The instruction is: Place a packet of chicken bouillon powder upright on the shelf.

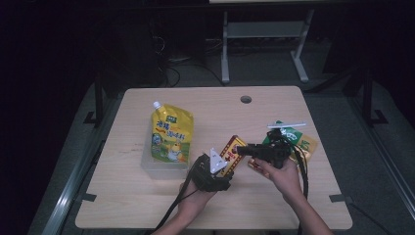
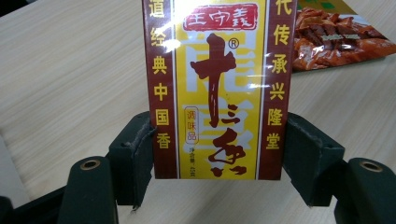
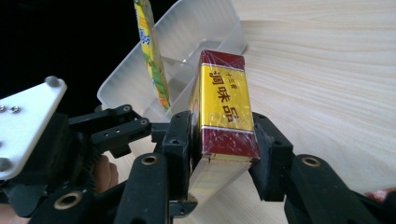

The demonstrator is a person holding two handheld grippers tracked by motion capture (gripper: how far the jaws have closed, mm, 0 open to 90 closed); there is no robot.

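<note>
Surface: pale wood, dark room.
Seasoning box: light, stiff, glossy; both grippers' fingers closed on its narrow sides, beside clear tub.

The left gripper is black, topped by a pale grey three-cornered plate fixed with small silver screws, and a black cable trails from it. In the right gripper view its linkage bars are black with small holes. The right gripper is black too, with a black cable looping beside it. Both grippers' fingers are thick black blocks with rough, worn edges, mounted on rounded black arms with brass-coloured ringed holes. The person's forearms are bare, with no sleeves visible.
</note>
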